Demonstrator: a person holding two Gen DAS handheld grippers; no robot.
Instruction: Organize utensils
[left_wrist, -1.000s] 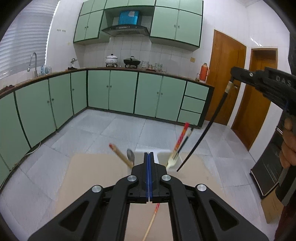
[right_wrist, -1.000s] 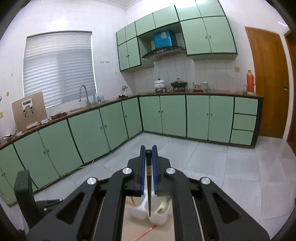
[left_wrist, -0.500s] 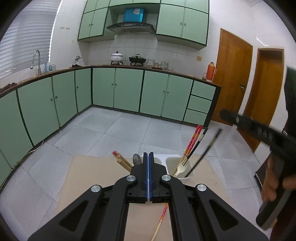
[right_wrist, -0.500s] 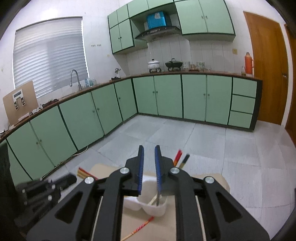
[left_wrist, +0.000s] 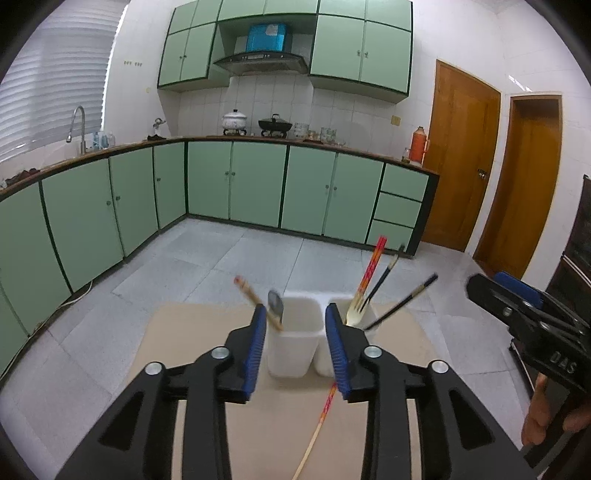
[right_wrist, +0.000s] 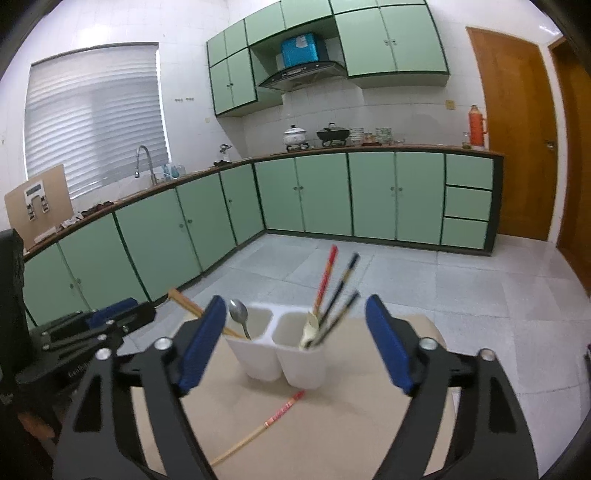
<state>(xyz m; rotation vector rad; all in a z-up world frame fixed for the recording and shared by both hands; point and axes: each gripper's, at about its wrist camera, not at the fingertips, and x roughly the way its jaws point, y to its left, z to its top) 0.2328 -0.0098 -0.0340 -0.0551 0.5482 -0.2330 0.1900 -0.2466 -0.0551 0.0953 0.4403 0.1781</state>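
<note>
- Right gripper (right_wrist: 295, 343), jaws opening and empty, has just dropped its black chopstick (right_wrist: 338, 312) into the white two-compartment plastic holder's (right_wrist: 284, 354) right cup.
- Left gripper (left_wrist: 295, 350), jaws also opening, holds nothing.
- Red-patterned wooden chopstick (right_wrist: 258, 428) lies before the holder, likely next.

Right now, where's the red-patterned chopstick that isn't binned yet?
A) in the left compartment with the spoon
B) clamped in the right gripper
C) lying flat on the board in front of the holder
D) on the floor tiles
C: the loose chopstick lies flat on the board in front of the white holder; nothing sits between the right gripper jaws, which are opening.

Loose red-tipped chopstick (right_wrist: 258, 430) before white holder (right_wrist: 295, 363)
</note>
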